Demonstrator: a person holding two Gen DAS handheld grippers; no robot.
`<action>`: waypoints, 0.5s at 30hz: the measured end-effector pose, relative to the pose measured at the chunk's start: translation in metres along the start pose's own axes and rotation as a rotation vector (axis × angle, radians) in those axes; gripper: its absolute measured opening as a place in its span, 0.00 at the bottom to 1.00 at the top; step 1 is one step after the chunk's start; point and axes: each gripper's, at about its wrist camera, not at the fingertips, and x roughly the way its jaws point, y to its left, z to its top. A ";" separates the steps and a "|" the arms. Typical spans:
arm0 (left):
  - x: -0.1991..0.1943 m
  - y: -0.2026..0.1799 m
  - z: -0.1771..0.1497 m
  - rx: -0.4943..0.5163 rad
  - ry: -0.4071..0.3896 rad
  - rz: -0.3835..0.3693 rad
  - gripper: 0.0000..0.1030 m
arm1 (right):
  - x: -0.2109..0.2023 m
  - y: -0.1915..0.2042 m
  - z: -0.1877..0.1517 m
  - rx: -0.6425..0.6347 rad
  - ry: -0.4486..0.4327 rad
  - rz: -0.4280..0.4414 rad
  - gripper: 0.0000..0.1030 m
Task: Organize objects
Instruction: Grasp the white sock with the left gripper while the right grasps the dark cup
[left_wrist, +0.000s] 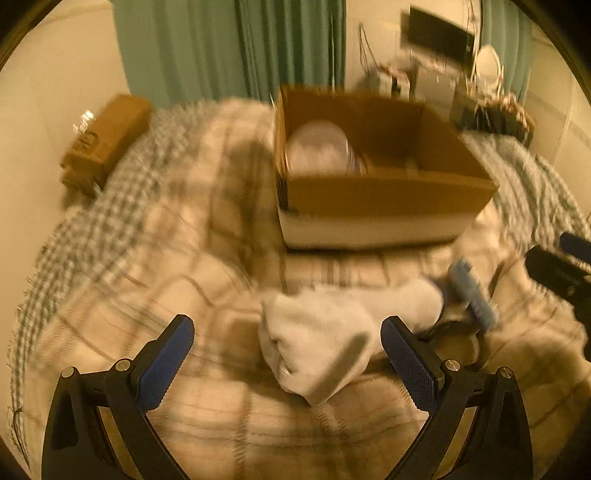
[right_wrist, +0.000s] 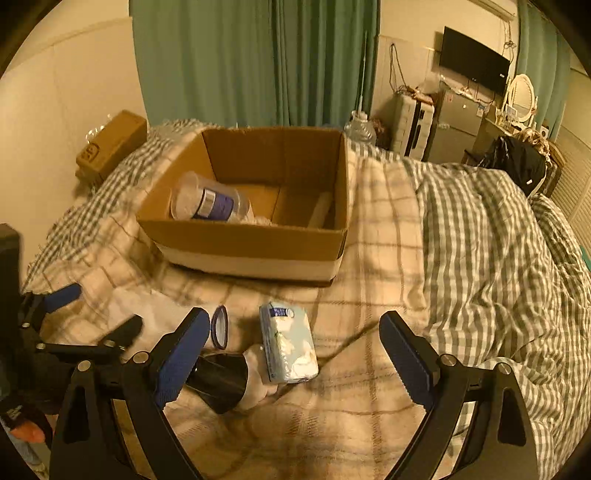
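A: Left gripper (left_wrist: 287, 363) is spread wide with nothing between its fingers. Where's the sock?

B: The white sock (left_wrist: 332, 332) lies on the blanket (left_wrist: 147, 258) just ahead, between the fingers, its long axis running from 7 o'clock to 2 o'clock, rolled end nearest.

A: And the right gripper (right_wrist: 295, 358)?

B: Also wide and empty, with the tissue pack (right_wrist: 288, 341) at 12 o'clock, lying lengthwise. The box (right_wrist: 251, 247) sits beyond, at 11 o'clock. The left one looks better placed for the sock.
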 end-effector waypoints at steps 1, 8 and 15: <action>0.005 0.000 -0.001 0.000 0.021 -0.005 1.00 | 0.003 0.001 -0.001 -0.005 0.008 -0.001 0.91; 0.018 -0.001 -0.005 -0.009 0.088 -0.128 0.65 | 0.007 0.008 -0.002 -0.026 0.021 -0.010 0.91; -0.018 0.014 -0.004 -0.071 -0.014 -0.093 0.50 | -0.005 0.016 -0.002 -0.046 -0.002 0.004 0.91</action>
